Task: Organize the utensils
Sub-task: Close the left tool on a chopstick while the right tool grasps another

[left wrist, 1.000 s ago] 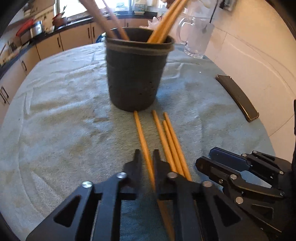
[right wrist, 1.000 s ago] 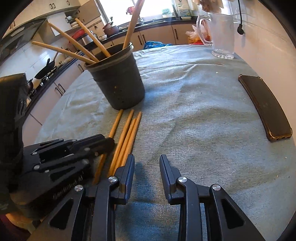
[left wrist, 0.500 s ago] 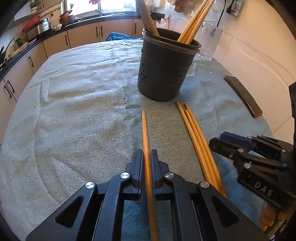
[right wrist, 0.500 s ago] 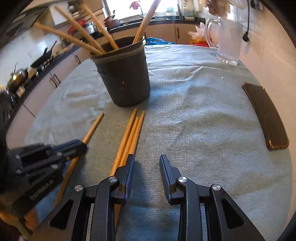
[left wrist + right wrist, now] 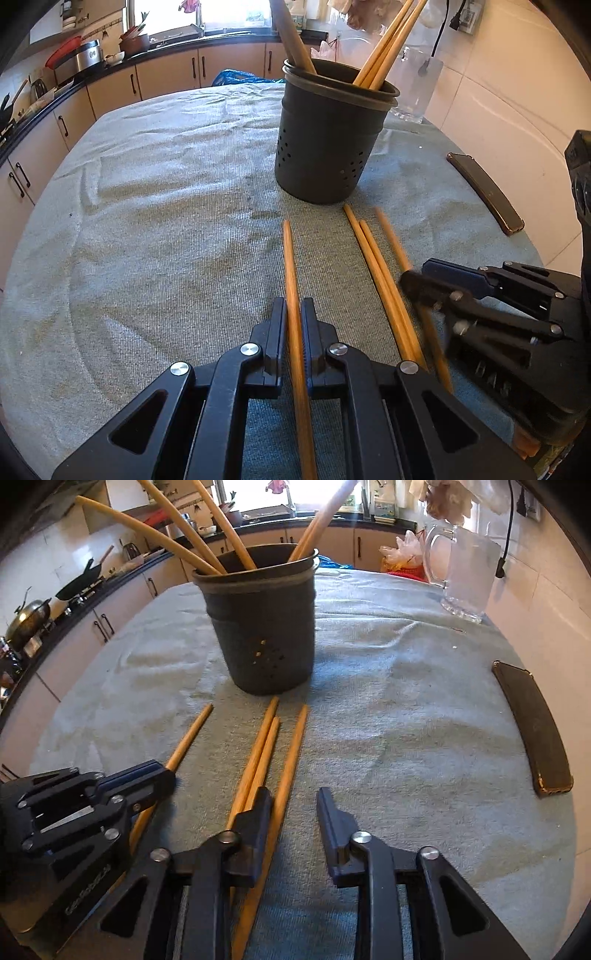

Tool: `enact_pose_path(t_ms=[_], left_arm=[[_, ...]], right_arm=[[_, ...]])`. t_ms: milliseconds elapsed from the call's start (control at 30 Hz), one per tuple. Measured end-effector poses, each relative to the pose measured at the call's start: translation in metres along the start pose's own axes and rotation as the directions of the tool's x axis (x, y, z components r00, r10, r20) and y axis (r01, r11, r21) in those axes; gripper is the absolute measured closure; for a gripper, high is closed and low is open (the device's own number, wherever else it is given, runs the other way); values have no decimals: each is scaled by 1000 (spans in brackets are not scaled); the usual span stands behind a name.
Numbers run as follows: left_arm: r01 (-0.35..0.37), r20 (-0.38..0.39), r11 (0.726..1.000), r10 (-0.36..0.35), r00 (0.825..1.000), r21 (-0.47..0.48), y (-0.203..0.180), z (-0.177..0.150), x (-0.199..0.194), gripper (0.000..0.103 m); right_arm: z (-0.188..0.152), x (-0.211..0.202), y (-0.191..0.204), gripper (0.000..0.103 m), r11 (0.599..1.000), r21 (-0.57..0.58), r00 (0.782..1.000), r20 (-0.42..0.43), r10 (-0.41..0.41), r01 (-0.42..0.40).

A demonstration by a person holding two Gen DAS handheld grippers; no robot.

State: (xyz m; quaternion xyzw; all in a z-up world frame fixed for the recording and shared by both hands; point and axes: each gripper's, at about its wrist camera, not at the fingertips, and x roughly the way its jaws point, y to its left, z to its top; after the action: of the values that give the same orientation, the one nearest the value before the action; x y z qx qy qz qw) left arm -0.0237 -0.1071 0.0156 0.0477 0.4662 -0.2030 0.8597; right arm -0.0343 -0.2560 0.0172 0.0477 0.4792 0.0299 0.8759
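My left gripper (image 5: 293, 306) is shut on one wooden chopstick (image 5: 290, 258) that lies on the grey-green cloth, pointing at the dark perforated utensil holder (image 5: 328, 140). The holder has several chopsticks and a wooden handle standing in it. To the right lie three more chopsticks (image 5: 376, 266). My right gripper (image 5: 294, 794) is over them and its jaws are closing. The rightmost chopstick (image 5: 291, 760) lies between its fingers, close to the left finger, and the pads do not press on it. The other two chopsticks (image 5: 258, 753) pass under that left finger. My left gripper (image 5: 162, 771) shows at the left.
A dark phone (image 5: 532, 723) lies near the cloth's right edge by the tiled wall. A glass jug (image 5: 465, 579) stands at the back right. Kitchen cabinets and a counter with pots run along the left and the far side.
My left gripper has dragged its chopstick to the left, away from the other three. My right gripper has shifted left, so one chopstick now lies between its fingers.
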Motion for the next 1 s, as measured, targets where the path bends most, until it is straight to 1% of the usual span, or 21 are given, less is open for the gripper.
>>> enact_pose_path(t_ms=[33, 100, 133, 233, 300, 367, 433, 500, 667, 767, 933, 967, 1000], left_arm=[[3, -6, 1000, -3, 1000, -6, 1, 1, 0, 96], [21, -27, 999, -22, 999, -37, 5, 2, -1, 96], [31, -39, 998, -33, 999, -56, 8, 2, -2, 96], [46, -76, 995, -54, 996, -92, 15, -5, -9, 96], [41, -91, 995, -50, 995, -94, 16, -11, -14, 96], [40, -98, 995, -49, 994, -90, 16, -15, -18, 96], [38, -101, 997, -45, 994, -70, 14, -14, -17, 95], [25, -105, 997, -32, 994, -66, 14, -7, -12, 94], [31, -127, 994, -44, 991, -102, 18, 15, 1, 94], [21, -128, 994, -35, 991, -104, 18, 22, 6, 94], [-6, -98, 997, -1, 995, -71, 13, 22, 6, 93], [-16, -90, 999, 12, 996, -47, 9, 21, 6, 93], [-31, -84, 999, 29, 996, -24, 6, 20, 6, 98]], right_arm=[[0, 0, -4, 90, 1000, 15, 1000, -6, 1, -1], [0, -2, -14, 93, 998, 44, 999, -23, 36, -35], [-2, -4, -21, 93, 998, 54, 999, -36, 40, -38], [-14, -14, -37, 93, 999, 49, 998, -67, 18, -15], [-23, -22, -46, 93, 999, 34, 996, -87, 15, -12], [-31, -28, -55, 93, 1000, 16, 995, -96, -5, 7], [-33, -30, -61, 92, 1000, 9, 995, -101, -19, 20], [-30, -29, -66, 91, 999, 23, 994, -108, -30, 33], [-11, -17, -71, 91, 997, 51, 991, -124, -52, 58], [3, -8, -69, 91, 996, 52, 989, -133, -70, 77], [13, 1, -60, 91, 992, 21, 987, -108, -120, 123], [12, 1, -58, 94, 992, 15, 987, -99, -125, 127], [11, 1, -56, 96, 991, 6, 987, -85, -133, 134]])
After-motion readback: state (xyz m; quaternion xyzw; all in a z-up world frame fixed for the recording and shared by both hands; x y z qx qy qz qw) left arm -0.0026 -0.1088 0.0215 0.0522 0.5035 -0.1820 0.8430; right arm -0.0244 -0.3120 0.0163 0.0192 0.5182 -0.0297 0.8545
